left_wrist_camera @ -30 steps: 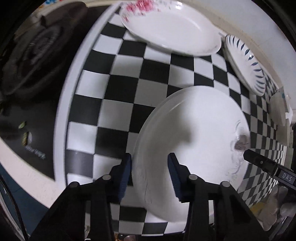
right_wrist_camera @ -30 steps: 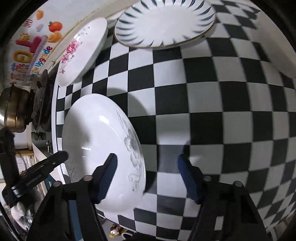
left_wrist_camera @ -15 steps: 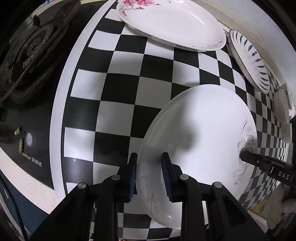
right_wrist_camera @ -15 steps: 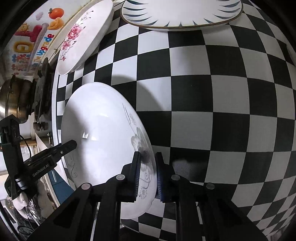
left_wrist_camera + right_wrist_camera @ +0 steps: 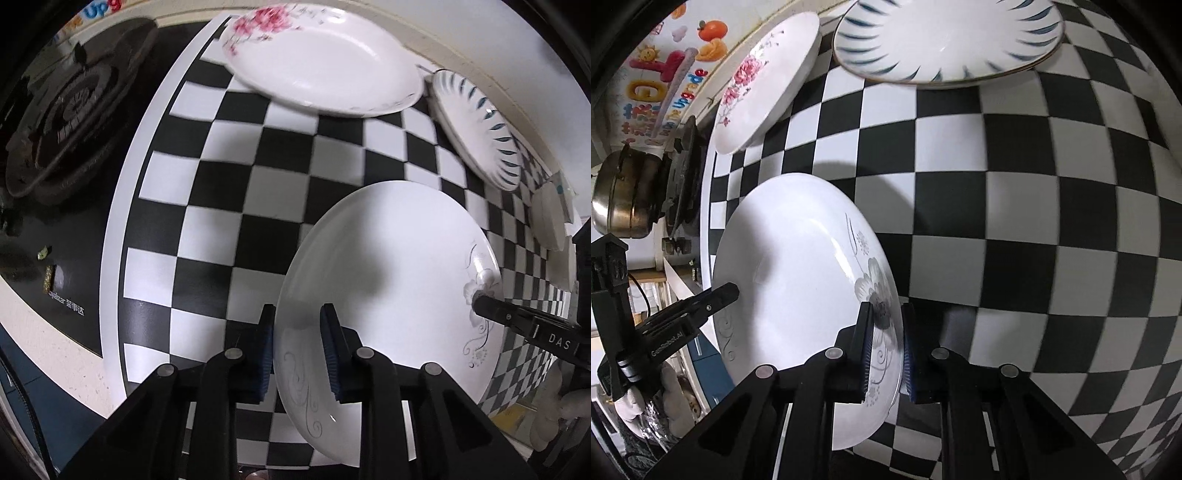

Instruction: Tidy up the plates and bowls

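state: plate [image 5: 391, 280] rim clamped between left gripper [image 5: 297, 350] jaws, opposite rim between right gripper [image 5: 885, 343] jaws, above desk [image 5: 229, 192] | risk: thin glazed rim could be slipped from either grip if tilted unevenly

My left gripper [image 5: 297, 352] points straight down, pads clamped on the near-left rim of the grey-flower plate [image 5: 391, 258]. My right gripper [image 5: 886, 350] tilts steeply downward, its jaws having just closed on the opposite rim at the flower print.
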A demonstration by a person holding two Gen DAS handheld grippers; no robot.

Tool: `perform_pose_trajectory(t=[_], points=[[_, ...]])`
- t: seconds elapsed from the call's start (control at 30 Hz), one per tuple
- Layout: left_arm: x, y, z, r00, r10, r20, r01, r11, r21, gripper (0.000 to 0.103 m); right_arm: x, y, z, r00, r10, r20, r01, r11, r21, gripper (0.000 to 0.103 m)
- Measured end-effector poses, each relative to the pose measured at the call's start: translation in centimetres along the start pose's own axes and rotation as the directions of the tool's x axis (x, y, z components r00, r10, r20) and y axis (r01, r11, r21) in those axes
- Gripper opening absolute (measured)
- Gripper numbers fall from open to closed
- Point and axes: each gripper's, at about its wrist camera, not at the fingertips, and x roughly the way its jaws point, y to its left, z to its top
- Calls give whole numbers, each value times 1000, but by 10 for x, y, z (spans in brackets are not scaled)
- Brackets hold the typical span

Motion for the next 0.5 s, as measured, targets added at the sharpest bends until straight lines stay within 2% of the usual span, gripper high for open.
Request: perform_pose_trajectory(t=[0.2, 0.5], points=[[-22, -22, -2, 999, -15, 33, 13, 998, 56, 21, -35, -17, -10, 998, 18, 55, -19, 1000, 18, 16], [-24, -82, -6, 998, -46, 49, 39, 989, 142, 21, -78, -68, -33, 992, 14, 123, -25, 996, 90, 16]])
